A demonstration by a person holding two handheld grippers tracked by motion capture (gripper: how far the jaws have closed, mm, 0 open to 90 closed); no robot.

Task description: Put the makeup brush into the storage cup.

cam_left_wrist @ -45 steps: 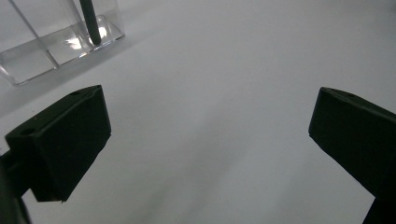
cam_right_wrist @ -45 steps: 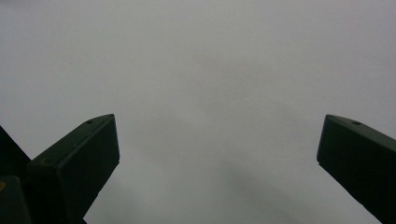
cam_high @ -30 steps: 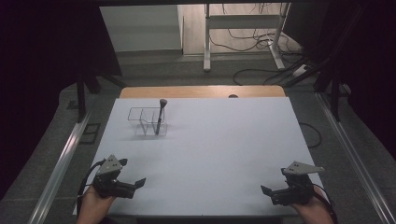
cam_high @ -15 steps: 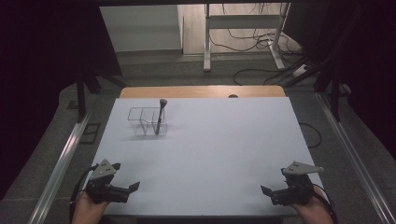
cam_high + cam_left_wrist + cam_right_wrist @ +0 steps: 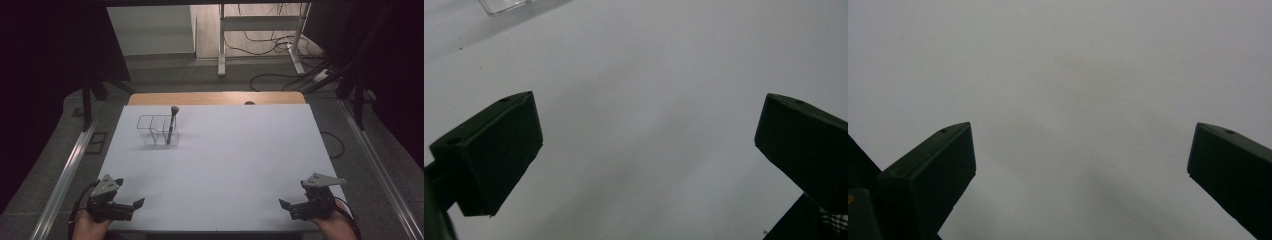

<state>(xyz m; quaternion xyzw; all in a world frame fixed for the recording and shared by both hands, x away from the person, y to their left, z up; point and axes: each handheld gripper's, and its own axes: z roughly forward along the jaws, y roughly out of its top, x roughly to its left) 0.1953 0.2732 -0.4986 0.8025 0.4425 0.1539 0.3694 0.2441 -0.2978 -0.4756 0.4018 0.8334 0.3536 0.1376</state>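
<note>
The clear organizer, a see-through box divided into compartments, is taken as the landmark; it stands on the far left part of the white table. A small corner of it is also caught at the top left of the left gripper view.

Well nearer than the organizer and somewhat to its left, at the table's near edge, the left gripper is held in a hand. Its jaws are spread wide with nothing between them, as is seen plainly in the left gripper view, where only bare table lies between the two black jaws.

In the organizer's rightmost compartment a makeup brush is stood nearly upright, its bristle head uppermost and rising above the rim.

Far to the right of the organizer and well nearer, at the near right corner of the table, the right gripper is held. Its jaws are likewise spread apart and empty, with plain white surface seen between them in the right gripper view.
</note>
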